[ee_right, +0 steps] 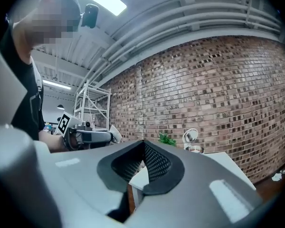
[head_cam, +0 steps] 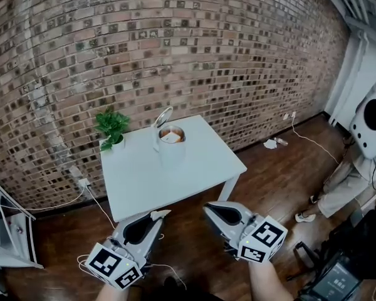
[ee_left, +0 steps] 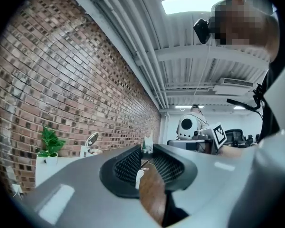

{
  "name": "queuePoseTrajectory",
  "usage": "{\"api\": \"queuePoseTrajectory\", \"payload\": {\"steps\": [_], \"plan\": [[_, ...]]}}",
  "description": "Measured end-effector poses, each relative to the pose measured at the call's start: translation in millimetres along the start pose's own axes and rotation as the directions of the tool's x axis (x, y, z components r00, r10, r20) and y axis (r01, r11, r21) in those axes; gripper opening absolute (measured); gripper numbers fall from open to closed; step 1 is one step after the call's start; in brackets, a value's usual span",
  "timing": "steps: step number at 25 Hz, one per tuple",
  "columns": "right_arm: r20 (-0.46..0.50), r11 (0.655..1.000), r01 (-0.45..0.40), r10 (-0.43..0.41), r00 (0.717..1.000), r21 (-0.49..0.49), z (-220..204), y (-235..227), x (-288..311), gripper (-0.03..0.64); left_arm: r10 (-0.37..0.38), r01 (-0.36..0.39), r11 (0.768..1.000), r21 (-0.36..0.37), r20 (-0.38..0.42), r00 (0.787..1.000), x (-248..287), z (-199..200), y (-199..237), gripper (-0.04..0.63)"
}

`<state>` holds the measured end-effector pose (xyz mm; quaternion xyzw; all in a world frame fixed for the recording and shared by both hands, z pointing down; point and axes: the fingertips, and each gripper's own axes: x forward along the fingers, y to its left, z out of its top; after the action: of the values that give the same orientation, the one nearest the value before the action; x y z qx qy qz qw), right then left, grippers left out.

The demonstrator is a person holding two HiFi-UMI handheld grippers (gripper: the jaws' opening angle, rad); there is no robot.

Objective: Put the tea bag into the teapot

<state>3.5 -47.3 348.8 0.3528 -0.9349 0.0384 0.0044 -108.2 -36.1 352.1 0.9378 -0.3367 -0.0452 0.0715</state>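
Observation:
A steel teapot (head_cam: pixel 170 142) stands on the white table (head_cam: pixel 175 180) with its hinged lid (head_cam: pixel 163 116) tipped up and open. My left gripper (head_cam: pixel 158 216) is below the table's near edge, over the wooden floor. It is shut on a small white tea bag (head_cam: pixel 162 214). In the left gripper view the tea bag (ee_left: pixel 147 144) sticks out past the jaw tips, and the teapot (ee_left: pixel 88 148) is far off at the left. My right gripper (head_cam: pixel 208 207) is beside it with its jaws together and nothing in them. The teapot (ee_right: pixel 192 144) also shows in the right gripper view.
A potted green plant (head_cam: pixel 111 129) stands on the table's far left corner. A brick wall runs behind the table. A white round-headed machine (head_cam: pixel 373 121) stands at the right. A metal shelf (head_cam: pixel 6 231) is at the left. Cables and a paper scrap (head_cam: pixel 271 143) lie on the floor.

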Motion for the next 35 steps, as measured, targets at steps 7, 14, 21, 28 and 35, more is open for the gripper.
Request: {"api": "queuePoseTrajectory", "payload": {"steps": [7, 14, 21, 28, 35], "plan": [[-0.010, 0.999, 0.032, -0.032, 0.999, 0.029, -2, -29, 52, 0.003, -0.041, 0.041, 0.999, -0.023, 0.001, 0.999, 27, 5, 63, 0.087], [-0.024, 0.999, 0.037, -0.037, 0.999, 0.038, -4, -65, 78, 0.003, -0.042, 0.042, 0.998, -0.045, -0.009, 0.999, 62, 1, 99, 0.087], [-0.014, 1.000, -0.017, 0.018, 1.000, 0.019, -9, -126, 111, 0.003, 0.013, -0.014, 0.999, -0.040, -0.022, 1.000, 123, -12, 141, 0.087], [0.002, 0.997, -0.074, 0.074, 0.997, 0.023, 8, -211, 138, 0.003, 0.107, -0.108, 0.994, -0.021, -0.037, 0.994, 201, -13, 189, 0.087], [-0.002, 0.986, -0.168, 0.168, 0.986, 0.024, 11, -273, 158, 0.003, 0.206, -0.207, 0.978, -0.016, -0.046, 0.977, 264, -22, 226, 0.087]]}}
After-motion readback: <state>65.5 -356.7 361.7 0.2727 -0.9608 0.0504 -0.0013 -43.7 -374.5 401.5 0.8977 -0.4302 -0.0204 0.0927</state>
